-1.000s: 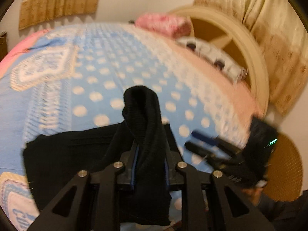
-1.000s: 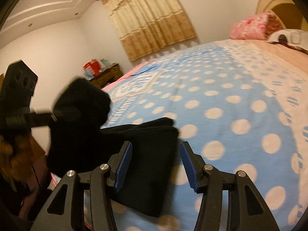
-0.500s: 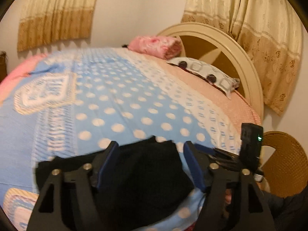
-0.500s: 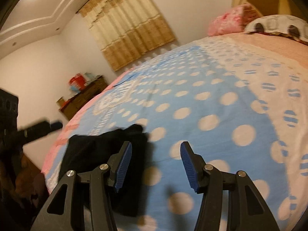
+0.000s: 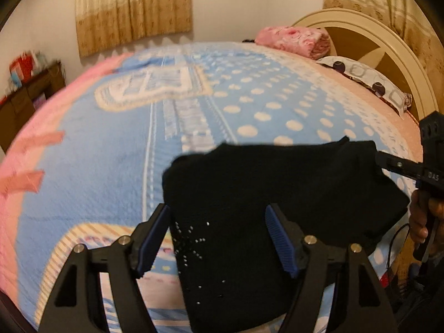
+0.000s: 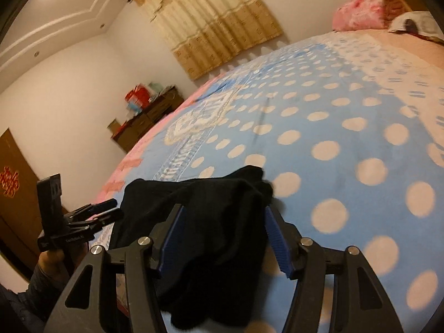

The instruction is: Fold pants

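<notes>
Black pants [image 5: 277,194] folded, blue spotted blanket [image 5: 111,166]

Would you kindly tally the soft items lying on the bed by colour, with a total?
Black: 1, the folded pants
Pink: 1, the pink pillow
White with dark spots: 1, the patterned pillow
Total: 3

The pants [image 5: 277,188] are soft, matt black cloth with tiny shiny dots. The blanket [image 5: 105,166] looks fuzzy. The left gripper [image 5: 216,238] is matt black plastic with ridged blue pads [image 5: 280,238] and shiny metal screws.
</notes>
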Tool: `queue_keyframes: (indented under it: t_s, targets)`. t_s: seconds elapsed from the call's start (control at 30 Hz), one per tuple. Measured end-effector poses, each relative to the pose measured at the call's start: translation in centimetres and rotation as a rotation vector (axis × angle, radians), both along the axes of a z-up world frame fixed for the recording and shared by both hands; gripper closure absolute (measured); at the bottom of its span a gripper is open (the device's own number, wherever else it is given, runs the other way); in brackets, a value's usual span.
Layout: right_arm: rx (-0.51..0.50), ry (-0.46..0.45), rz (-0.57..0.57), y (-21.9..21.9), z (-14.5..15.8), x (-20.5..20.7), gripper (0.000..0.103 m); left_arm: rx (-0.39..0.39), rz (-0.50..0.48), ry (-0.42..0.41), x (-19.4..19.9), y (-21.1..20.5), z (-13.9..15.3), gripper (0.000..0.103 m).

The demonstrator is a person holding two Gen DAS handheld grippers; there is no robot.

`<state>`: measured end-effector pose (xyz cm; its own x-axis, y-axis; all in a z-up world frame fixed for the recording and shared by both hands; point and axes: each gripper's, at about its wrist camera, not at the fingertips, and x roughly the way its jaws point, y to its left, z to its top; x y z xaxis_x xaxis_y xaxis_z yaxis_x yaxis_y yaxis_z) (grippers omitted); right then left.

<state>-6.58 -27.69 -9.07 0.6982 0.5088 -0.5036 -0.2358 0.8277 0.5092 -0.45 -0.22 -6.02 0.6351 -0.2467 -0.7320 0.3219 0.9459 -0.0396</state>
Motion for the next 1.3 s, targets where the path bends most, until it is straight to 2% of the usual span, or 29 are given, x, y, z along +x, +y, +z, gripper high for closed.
queue_keyframes:
  t_s: [0.03,0.07,0.13,0.2,0.27,0.33,0.43,0.5,0.57,0.63,0.7,0.8,0.87,0.93,1.13,1.3]
  targets:
    - [-0.019,0.014,0.002,0.4,-0.1,0.6,0.058,-0.001,-0.003,0.007,0.0,0.0,-0.3,0.030]
    - [-0.035,0.017,0.009,0.8,-0.1,1.0,0.081,0.010,0.002,0.010,-0.1,-0.1,-0.7,0.030]
    - [-0.028,-0.011,0.029,1.1,0.7,1.2,0.082,0.008,0.011,0.024,0.0,-0.1,-1.4,0.028]
    - [-0.046,-0.058,0.034,1.5,2.1,1.2,0.083,-0.036,0.033,0.061,0.4,0.4,-2.1,0.022]
    - [-0.063,-0.089,0.019,1.4,3.1,1.4,0.084,-0.085,0.041,0.090,0.6,0.9,-2.6,0.021]
    - [-0.090,-0.066,0.010,1.4,3.0,2.1,0.084,-0.105,0.050,0.098,0.7,1.0,-2.8,0.018]
    - [-0.160,0.038,-0.010,1.1,0.5,3.2,0.084,-0.097,0.067,0.091,0.5,1.2,-2.5,0.015]
    - [-0.176,0.057,0.004,0.7,-0.2,3.0,0.082,-0.092,0.071,0.091,0.1,1.3,-2.2,0.015]
    - [-0.204,0.043,-0.008,0.3,0.9,2.5,0.064,-0.069,0.062,0.066,-0.7,1.4,-1.9,0.015]
    - [-0.276,-0.007,-0.032,0.2,2.9,2.0,0.060,-0.025,0.055,0.030,-1.5,1.3,-1.7,0.015]
    - [-0.316,-0.055,-0.027,0.5,5.3,2.4,0.060,-0.017,0.039,0.013,-1.8,1.2,-1.5,0.015]
    - [-0.252,-0.066,0.109,2.6,7.7,4.7,0.060,-0.061,0.002,0.038,-1.9,0.9,-1.7,0.015]
    - [-0.164,-0.029,0.254,5.5,8.5,7.4,0.060,-0.062,-0.010,0.049,-2.1,0.6,-1.9,0.015]
    - [-0.140,0.023,0.387,9.3,8.4,9.9,0.060,-0.046,-0.034,0.042,-2.5,-0.1,-2.2,0.015]
    - [-0.250,0.153,0.659,20.6,6.8,15.3,0.062,-0.028,-0.052,0.026,-2.5,-0.5,-2.4,0.015]
    - [-0.322,0.272,0.763,25.0,4.4,17.4,0.066,-0.030,-0.066,0.041,-2.1,-0.7,-3.1,0.015]
